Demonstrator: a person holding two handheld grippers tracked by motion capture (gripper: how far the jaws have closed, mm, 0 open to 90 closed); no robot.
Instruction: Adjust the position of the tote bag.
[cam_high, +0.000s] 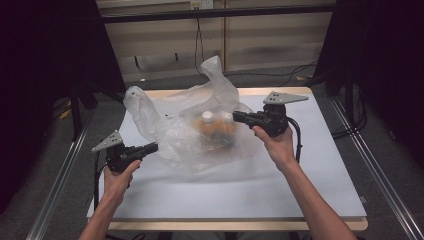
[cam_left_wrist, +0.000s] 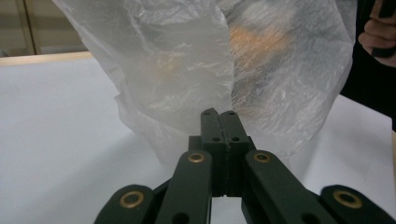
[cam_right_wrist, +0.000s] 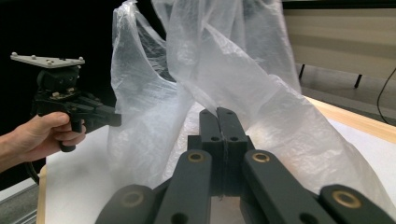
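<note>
From the high view, a translucent plastic bag (cam_high: 192, 125) holding white-capped bottles (cam_high: 207, 117) lies mid-desk (cam_high: 300, 180) between the left gripper (cam_high: 150, 148) and right gripper (cam_high: 239, 117), seemingly so each can take a side. In the left gripper view, the jaws are pressed together, film just beyond their tips; whether they pinch it is unclear. The right gripper view shows the same.
</note>
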